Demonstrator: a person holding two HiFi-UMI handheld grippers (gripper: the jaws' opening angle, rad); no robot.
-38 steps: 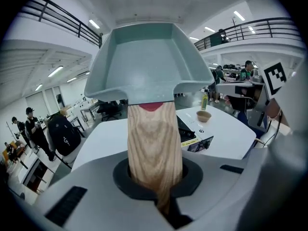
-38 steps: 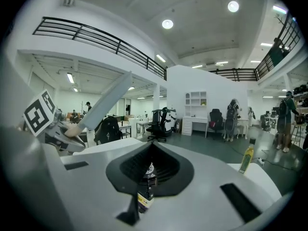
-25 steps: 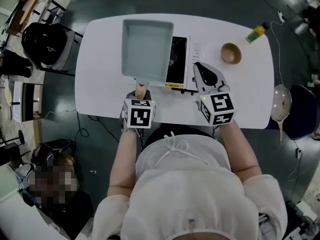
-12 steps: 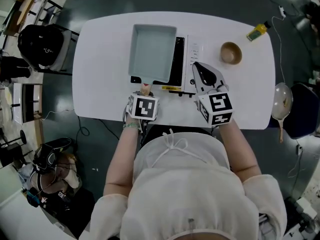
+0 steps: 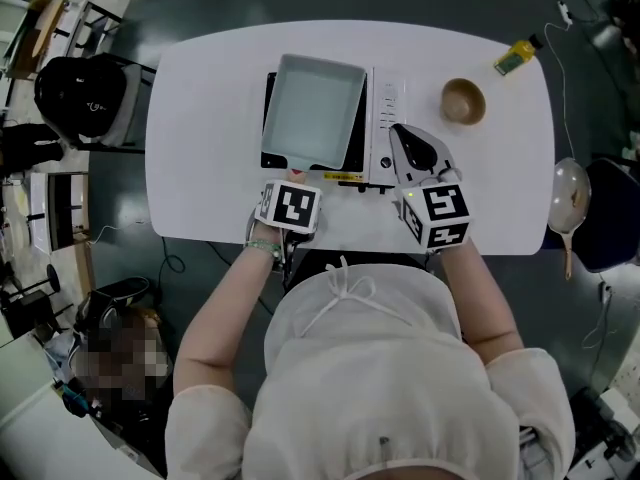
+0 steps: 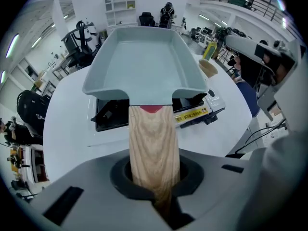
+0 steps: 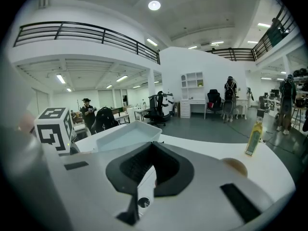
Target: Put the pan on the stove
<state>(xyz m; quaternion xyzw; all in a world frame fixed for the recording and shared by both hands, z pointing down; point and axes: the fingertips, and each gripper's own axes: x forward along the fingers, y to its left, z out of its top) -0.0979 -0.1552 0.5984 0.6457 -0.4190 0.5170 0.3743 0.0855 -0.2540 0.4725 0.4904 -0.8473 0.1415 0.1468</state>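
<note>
1. left gripper point(image 6: 155, 179): fingers point(image 6: 121, 176) closed on the wooden handle point(image 6: 153, 143), jaws just lately easing apart, handle between them.
2. pan point(image 6: 144, 61): square, grey-blue, high-walled, lying level over the stove point(image 6: 113, 113); contact cannot be told.
3. stove: black, on the white bench point(image 6: 65, 129), yellow label point(image 6: 192, 115) on its near edge.
4. Far right of the bench: wooden bowl point(image 6: 208, 69), yellow bottle point(image 6: 208, 51) upright just behind it.

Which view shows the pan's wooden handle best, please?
The left gripper view: the handle runs centrally between the left tool's jaws, which have just been opening. The head view hides most of it under that tool; the right gripper view shows only the pan body.
</note>
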